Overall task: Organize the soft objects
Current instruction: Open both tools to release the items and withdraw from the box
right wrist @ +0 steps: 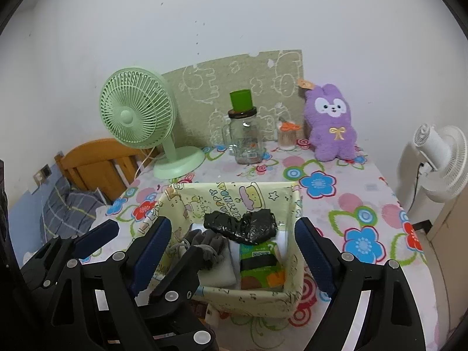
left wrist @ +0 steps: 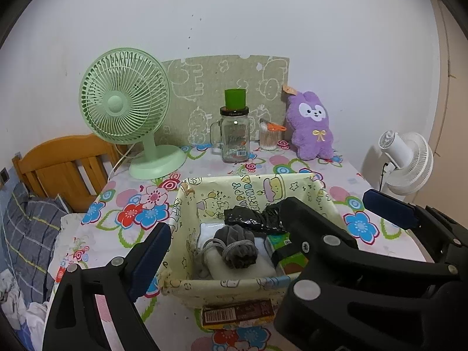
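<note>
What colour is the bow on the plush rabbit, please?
Yellow-gold, on the purple plush rabbit; the right wrist view shows it best.

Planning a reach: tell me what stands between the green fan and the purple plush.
In both views, a glass jar with a green cup on its lid, then a cotton-swab tub, stand between fan and plush.

The fabric basket (right wrist: 234, 298) stood open-topped at the near edge of the tabletop (right wrist: 365, 199), its floor filled by a black bag (right wrist: 242, 225), a grey pouch (left wrist: 238, 248) and a green pack (right wrist: 260, 266). Bare cloth lay to the basket's right and behind it. The back row was blocked by a green fan (left wrist: 125, 108), a glass jar (left wrist: 234, 134) and a purple plush (right wrist: 332, 122).
</note>
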